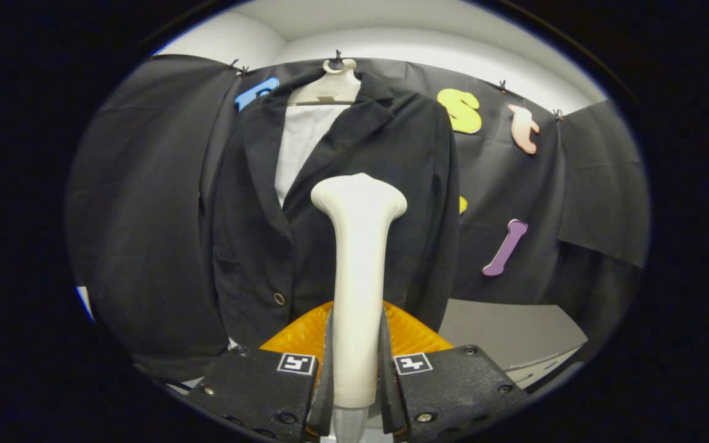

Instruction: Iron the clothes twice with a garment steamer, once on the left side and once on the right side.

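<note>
2 fingers of the gripper pinch the white steamer by its handle, holding it upright with the flared head at the top, raised before the front of a dark jacket. The jacket hangs on a pale hanger against the booth's black cloth wall, its lapels open over a white lining or shirt, 1 button showing low on the front. Hanging it this way leaves both front panels flat and reachable, which suits a pass down each side. The steamer head sits roughly at the jacket's middle, slightly toward the panel beyond the button side; whether it touches the fabric cannot be told from here. The fingers are closed narrowly, one pressing each side of the handle, so the grip looks firm enough to guide strokes. An orange ribbed part shows just behind the fingers, below the jacket hem. By this look, neither pass is clearly under way; the next move would likely bring the head against one panel.
</note>
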### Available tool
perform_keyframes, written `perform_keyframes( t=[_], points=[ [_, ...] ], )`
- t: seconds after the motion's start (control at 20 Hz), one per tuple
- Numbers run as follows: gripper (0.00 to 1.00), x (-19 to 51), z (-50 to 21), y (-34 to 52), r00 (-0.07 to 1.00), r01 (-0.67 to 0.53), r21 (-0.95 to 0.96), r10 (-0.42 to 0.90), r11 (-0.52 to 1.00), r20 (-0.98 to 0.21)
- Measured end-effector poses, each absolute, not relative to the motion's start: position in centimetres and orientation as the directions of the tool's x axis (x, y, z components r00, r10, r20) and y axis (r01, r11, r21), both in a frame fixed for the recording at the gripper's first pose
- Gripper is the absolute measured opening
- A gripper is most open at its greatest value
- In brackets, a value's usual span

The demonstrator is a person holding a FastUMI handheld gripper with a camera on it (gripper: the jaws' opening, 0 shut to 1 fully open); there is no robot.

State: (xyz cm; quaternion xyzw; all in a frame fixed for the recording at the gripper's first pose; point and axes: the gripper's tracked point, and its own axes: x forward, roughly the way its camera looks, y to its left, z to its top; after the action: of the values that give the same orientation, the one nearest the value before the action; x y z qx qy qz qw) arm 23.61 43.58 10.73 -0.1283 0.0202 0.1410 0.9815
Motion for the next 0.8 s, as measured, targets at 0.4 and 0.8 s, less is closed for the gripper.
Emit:
perform_keyframes(
  t=[0.4,0.8],
  points=[
    [0.34,23.3,5.7,42.2,0.957,-0.274,-0.268,0.235,0.924,-0.167],
    [0.33,23.3,2.0,41.6,0.948,-0.278,-0.252,0.222,0.927,-0.228]
  ],
)
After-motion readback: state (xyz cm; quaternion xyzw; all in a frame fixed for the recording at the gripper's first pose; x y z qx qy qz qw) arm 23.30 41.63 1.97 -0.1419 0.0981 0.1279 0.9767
